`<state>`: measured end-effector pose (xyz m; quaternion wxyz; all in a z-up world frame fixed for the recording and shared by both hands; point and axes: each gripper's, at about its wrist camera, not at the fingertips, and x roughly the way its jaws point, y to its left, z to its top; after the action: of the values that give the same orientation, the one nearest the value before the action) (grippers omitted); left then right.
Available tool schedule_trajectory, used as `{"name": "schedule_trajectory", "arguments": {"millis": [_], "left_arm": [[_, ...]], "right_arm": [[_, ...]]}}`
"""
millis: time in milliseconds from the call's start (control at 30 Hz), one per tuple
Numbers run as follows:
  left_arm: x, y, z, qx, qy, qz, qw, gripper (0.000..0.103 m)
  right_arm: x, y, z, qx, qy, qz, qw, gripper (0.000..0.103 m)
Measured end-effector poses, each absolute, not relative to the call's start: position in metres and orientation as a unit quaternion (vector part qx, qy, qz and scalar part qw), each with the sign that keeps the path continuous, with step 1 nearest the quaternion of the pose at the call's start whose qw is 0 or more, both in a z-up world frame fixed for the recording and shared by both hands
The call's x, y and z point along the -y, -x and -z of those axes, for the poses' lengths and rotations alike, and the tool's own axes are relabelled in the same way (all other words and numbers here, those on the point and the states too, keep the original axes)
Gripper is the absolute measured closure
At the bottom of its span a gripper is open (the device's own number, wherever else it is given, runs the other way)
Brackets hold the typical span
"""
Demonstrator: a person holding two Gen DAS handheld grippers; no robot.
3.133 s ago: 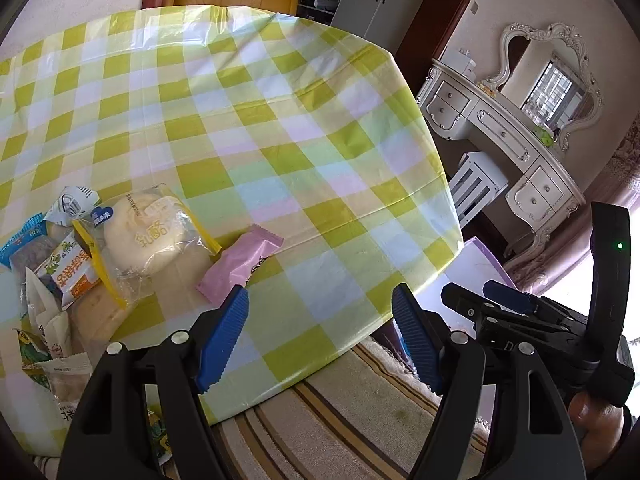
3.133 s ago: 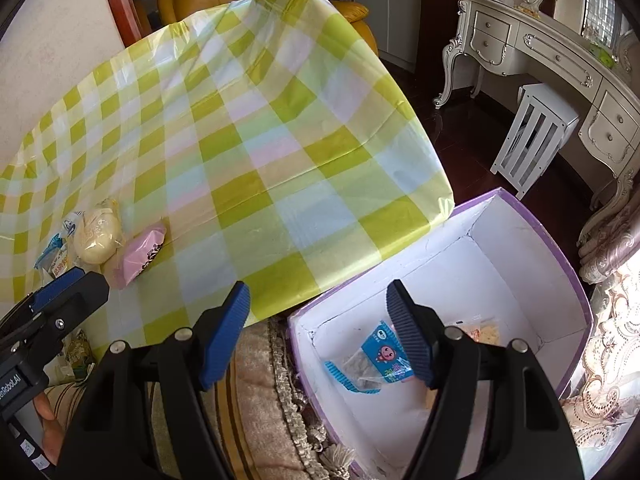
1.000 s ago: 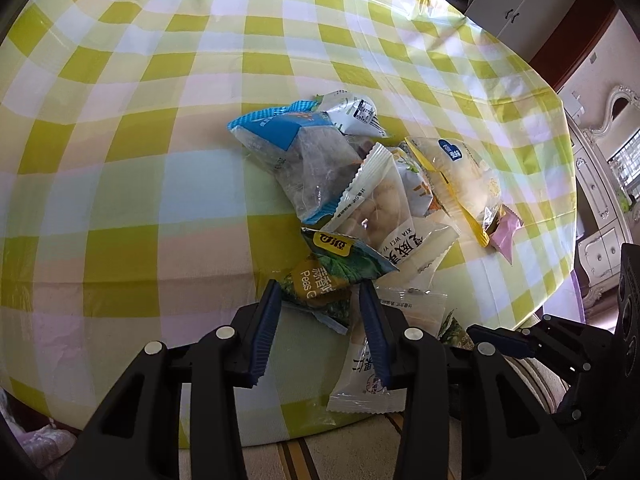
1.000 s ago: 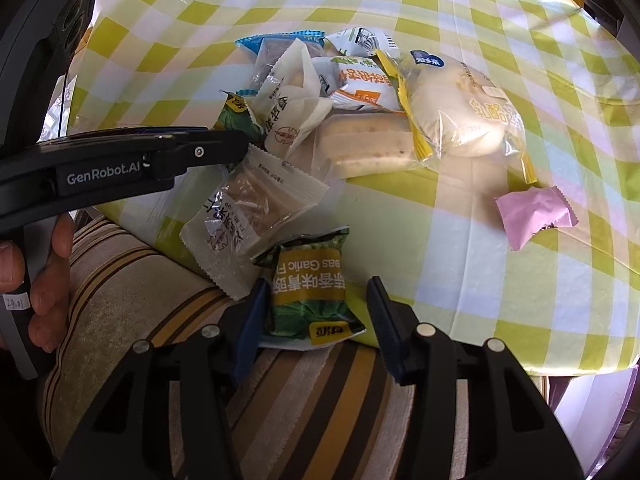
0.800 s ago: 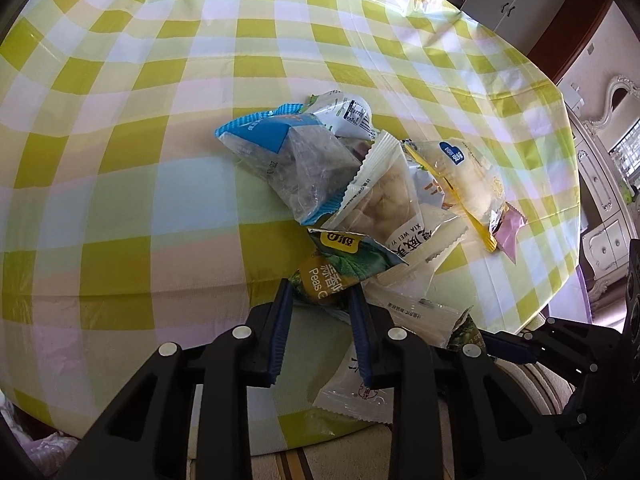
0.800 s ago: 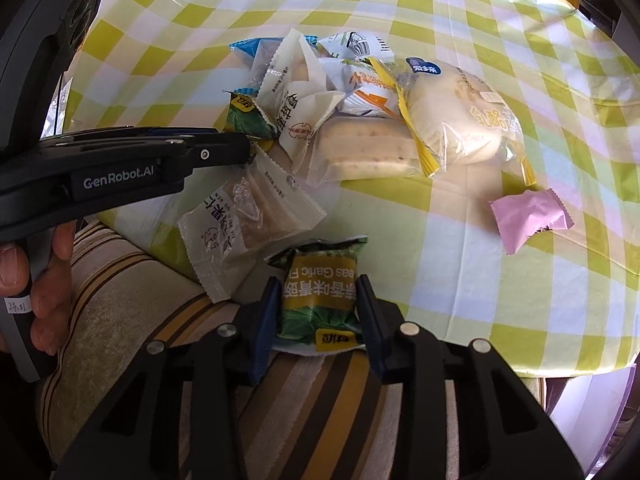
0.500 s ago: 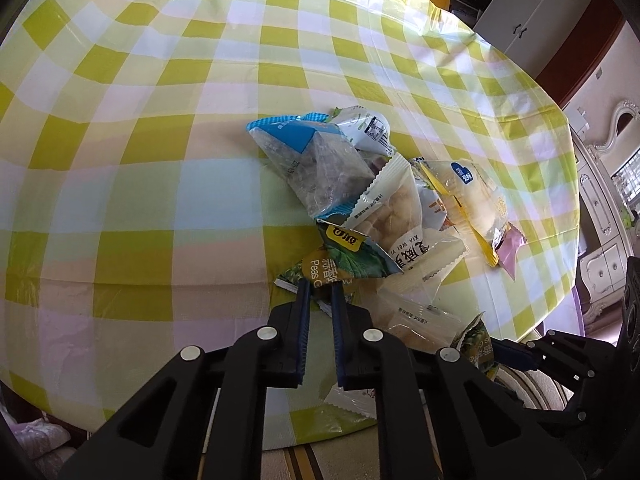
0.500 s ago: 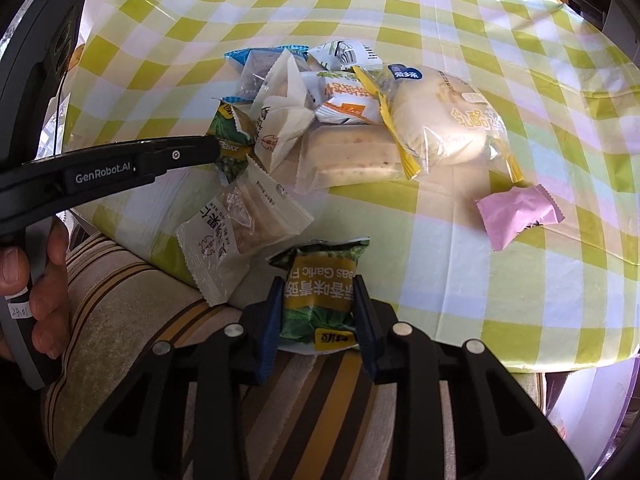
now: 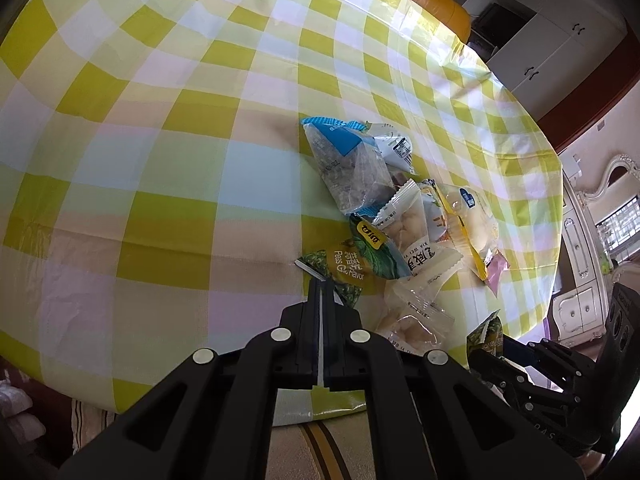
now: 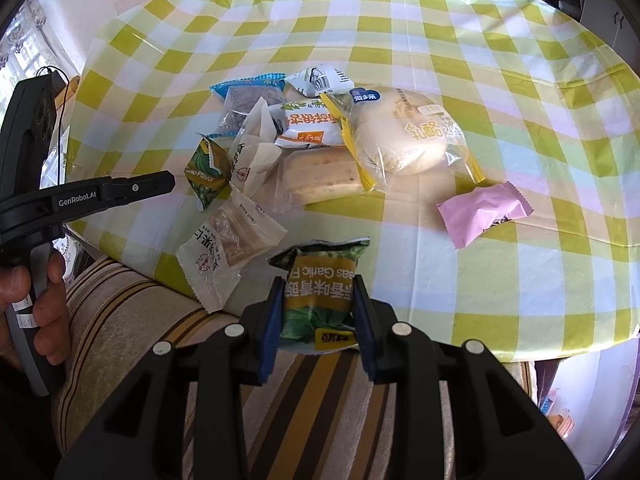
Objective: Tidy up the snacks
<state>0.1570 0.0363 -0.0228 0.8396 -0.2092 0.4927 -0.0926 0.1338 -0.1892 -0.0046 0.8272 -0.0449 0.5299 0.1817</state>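
Note:
A heap of snack packets lies near the edge of a table under a yellow check cloth [image 10: 400,20]. My left gripper [image 9: 321,280] is shut, pinching the sealed edge of a green garlic pea packet [image 9: 348,270], which stands tilted on a corner [image 10: 208,172]. My right gripper [image 10: 318,280] is shut on a second green pea packet [image 10: 320,268], held over the table's edge and also seen low right in the left wrist view [image 9: 486,336]. Beside them lie a round bun in a yellow-edged bag [image 10: 404,132], a pink packet [image 10: 484,212] and a clear cracker packet [image 10: 228,248].
A blue-topped packet [image 9: 344,160], a white packet [image 10: 320,76] and a wrapped bread slice [image 10: 320,176] sit in the heap. Striped carpet [image 10: 312,400] lies below the table edge. A person's hand [image 10: 44,308] holds the left gripper. A yellow armchair [image 9: 440,8] stands behind the table.
Both pairs of jaws have closed: the left on the edge of one pea packet, the right on the other. That left packet now stands tilted up, and both grippers have pulled back a little.

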Motion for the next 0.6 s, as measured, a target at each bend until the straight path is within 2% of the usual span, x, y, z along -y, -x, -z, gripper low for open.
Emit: {"name": "schedule_trajectory", "arguments": {"millis": [167, 233, 300, 333, 533, 600], "left_arm": [[-0.035, -0.155, 0.025, -0.500, 0.204, 0.093, 0.837, 0.103], [-0.036, -0.154, 0.026, -0.503, 0.206, 0.088, 0.835, 0.098], [-0.040, -0.150, 0.026, -0.502, 0.211, 0.084, 0.835, 0.072], [-0.041, -0.149, 0.025, -0.500, 0.210, 0.086, 0.835, 0.068], [-0.023, -0.158, 0.021, -0.507, 0.163, 0.100, 0.840, 0.067], [-0.012, -0.164, 0.018, -0.508, 0.131, 0.100, 0.846, 0.062]], "right_arm": [[0.199, -0.133, 0.001, -0.527, 0.032, -0.177, 0.830, 0.070], [0.203, -0.132, 0.000, -0.526, 0.028, -0.175, 0.832, 0.070], [0.208, -0.132, -0.002, -0.524, 0.024, -0.173, 0.833, 0.070], [0.210, -0.131, -0.003, -0.523, 0.022, -0.172, 0.834, 0.070], [0.226, -0.132, -0.006, -0.521, 0.009, -0.161, 0.838, 0.070], [0.232, -0.132, -0.008, -0.519, 0.006, -0.157, 0.840, 0.070]]}}
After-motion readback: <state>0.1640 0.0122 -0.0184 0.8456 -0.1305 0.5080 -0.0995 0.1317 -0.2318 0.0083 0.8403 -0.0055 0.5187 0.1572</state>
